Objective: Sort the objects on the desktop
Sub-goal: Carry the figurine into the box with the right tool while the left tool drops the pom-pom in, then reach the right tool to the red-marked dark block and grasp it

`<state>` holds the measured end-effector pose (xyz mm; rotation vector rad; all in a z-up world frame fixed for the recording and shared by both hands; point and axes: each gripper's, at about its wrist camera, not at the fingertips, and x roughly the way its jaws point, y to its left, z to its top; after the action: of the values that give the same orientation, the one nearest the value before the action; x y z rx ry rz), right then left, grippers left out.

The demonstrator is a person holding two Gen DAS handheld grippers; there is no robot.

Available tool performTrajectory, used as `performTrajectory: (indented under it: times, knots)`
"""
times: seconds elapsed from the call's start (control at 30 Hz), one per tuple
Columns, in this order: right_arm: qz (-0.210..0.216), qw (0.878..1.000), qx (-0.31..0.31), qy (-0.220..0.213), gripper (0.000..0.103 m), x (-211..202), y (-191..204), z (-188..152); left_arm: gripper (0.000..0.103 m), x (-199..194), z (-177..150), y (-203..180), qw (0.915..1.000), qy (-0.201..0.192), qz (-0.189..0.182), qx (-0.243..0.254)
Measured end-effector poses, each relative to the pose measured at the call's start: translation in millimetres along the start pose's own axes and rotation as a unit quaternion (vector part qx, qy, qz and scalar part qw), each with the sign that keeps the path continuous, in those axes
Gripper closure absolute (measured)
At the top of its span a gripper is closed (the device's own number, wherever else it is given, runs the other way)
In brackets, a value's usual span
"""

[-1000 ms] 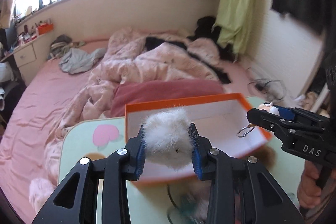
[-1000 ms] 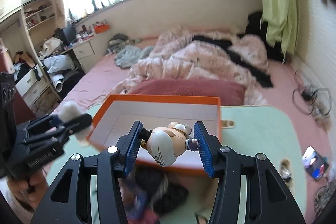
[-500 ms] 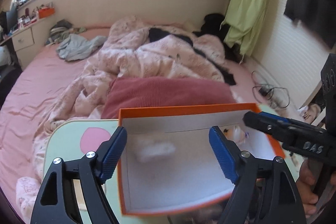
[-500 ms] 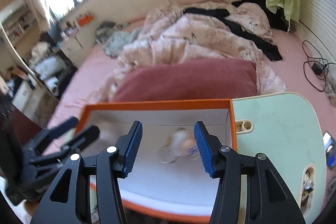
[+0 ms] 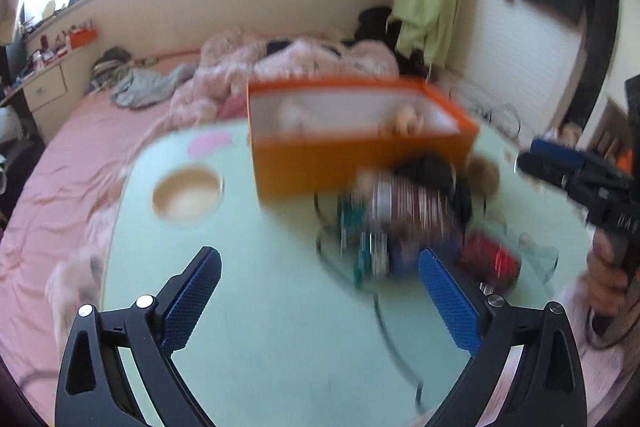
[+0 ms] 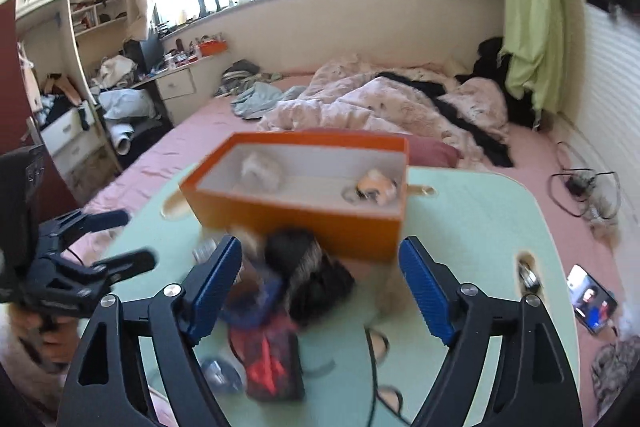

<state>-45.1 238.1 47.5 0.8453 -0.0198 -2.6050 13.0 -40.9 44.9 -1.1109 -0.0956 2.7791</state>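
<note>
Orange box [image 5: 360, 155] stands on the mint table [image 5: 260, 307] in the left wrist view; nearer it, the left gripper [image 5: 320, 291] is opening, empty. In the right wrist view, a white pompom [image 6: 260, 171] and figurine [image 6: 374, 187] lie inside the box, clutter [image 6: 296, 267] just before it; the right gripper [image 6: 320, 275], opening, grips nothing.

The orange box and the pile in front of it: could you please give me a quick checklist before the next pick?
1. Left hand-held gripper empty, jaws opening: ok.
2. Right hand-held gripper empty, jaws opening: ok.
3. White fluffy toy inside the orange box: ok.
4. Figurine keychain inside the box: ok.
5. Pile in front of the box sorted: not ok, items remain on the table.
6. Next item identifiable: cannot tell, pile blurred and overlapping.
</note>
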Motion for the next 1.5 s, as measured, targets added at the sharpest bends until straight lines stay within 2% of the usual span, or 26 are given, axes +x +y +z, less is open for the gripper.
performTrajectory:
  times: [0.07,0.1,0.23,0.3,0.37,0.5,0.67,0.9,1.03,1.23,1.33,1.4,1.43,1.47,1.5]
  knots:
    - [0.000,1.000,0.001,-0.031,0.021,-8.4,-0.5,-22.8,0.004,2.3,-20.2,-6.6,0.9998,0.011,0.014,0.005]
    - [-0.004,1.000,0.001,-0.030,0.019,-9.4,-0.4,-30.1,0.004,3.8,-26.4,-9.8,0.9997,0.015,0.016,0.008]
    - [-0.008,0.999,0.022,0.027,0.019,-0.7,-5.0,-41.3,0.002,14.9,-45.1,-19.5,0.9994,0.020,0.029,0.007]
    - [0.002,0.998,0.040,0.043,0.019,4.1,-7.5,-47.1,0.000,15.0,-52.0,-23.2,0.9990,-0.005,0.043,0.006]
    - [-0.010,0.998,0.040,0.047,0.019,5.3,-7.5,-52.7,0.000,14.1,-56.6,-24.8,0.9985,-0.024,0.049,0.003]
    - [-0.021,0.998,0.052,0.026,0.019,-6.1,-12.4,-56.4,0.000,14.0,-58.4,-23.7,0.9981,-0.038,0.048,0.002]
    - [-0.051,0.995,0.056,0.057,0.019,6.2,-17.4,-60.5,0.000,15.8,-56.3,-24.8,0.9981,-0.041,0.045,0.006]
    - [-0.060,0.997,-0.006,0.040,0.019,0.5,7.4,-59.6,0.000,15.4,-58.7,-26.0,0.9978,-0.048,0.046,0.007]
    - [-0.049,0.996,-0.041,0.061,0.019,12.0,21.1,-60.2,0.000,15.9,-58.6,-26.1,0.9978,-0.050,0.044,0.007]
    - [-0.039,0.993,-0.059,0.094,0.020,27.2,29.0,-66.3,0.000,15.9,-58.6,-26.4,0.9977,-0.050,0.044,0.007]
    - [-0.043,0.990,-0.075,0.114,0.030,34.8,34.5,-69.7,0.000,16.1,-58.5,-26.5,0.9977,-0.049,0.045,0.007]
    - [-0.039,0.989,-0.081,0.117,0.046,37.8,37.6,-70.9,0.000,16.2,-58.5,-26.5,0.9977,-0.049,0.045,0.007]
    - [-0.036,0.989,-0.081,0.116,0.050,38.1,37.8,-71.1,0.000,16.2,-58.5,-26.5,0.9977,-0.049,0.045,0.007]
    - [-0.036,0.990,-0.079,0.113,0.062,38.0,37.5,-71.5,0.000,16.1,-58.5,-26.5,0.9977,-0.049,0.046,0.007]
    - [-0.043,0.990,-0.077,0.109,0.062,37.5,36.4,-72.4,0.000,16.0,-58.5,-26.5,0.9977,-0.050,0.046,0.007]
